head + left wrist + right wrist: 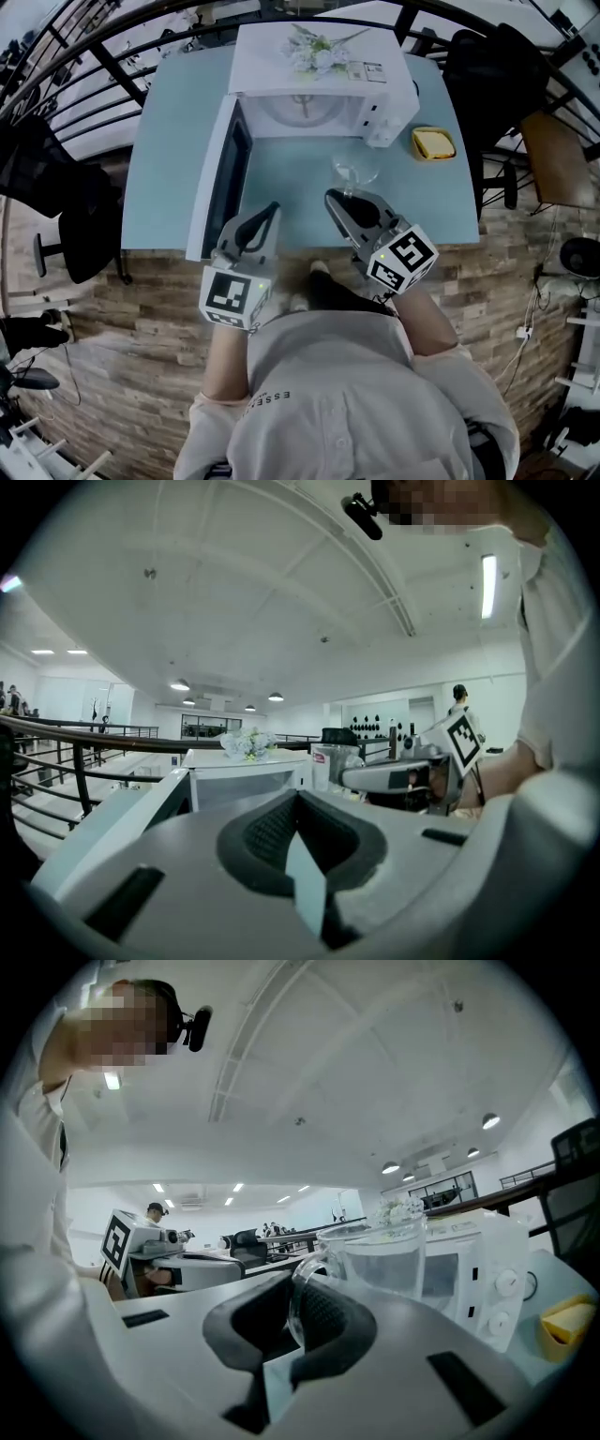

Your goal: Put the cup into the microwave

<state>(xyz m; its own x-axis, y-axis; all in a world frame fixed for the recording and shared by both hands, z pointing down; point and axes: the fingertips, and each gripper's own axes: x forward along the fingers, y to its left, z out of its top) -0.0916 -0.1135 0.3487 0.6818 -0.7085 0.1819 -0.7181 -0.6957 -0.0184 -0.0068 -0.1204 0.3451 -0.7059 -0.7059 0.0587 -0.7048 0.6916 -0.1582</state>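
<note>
Our right claw [345, 201] is clamped on the handle of the glass cup [354, 172], which sits just ahead of its tip. We cannot tell whether it is lifted off the counter [169, 141]. Our left claw [265, 216] has its jaws pressed together on nothing. Straight beyond the right claw gapes the microwave [309, 111], its door [221, 178] swung out ahead of the left claw. We judge the cup should travel level and enter centrally. We count 1 cup, 1 microwave, 2 claws.
</note>
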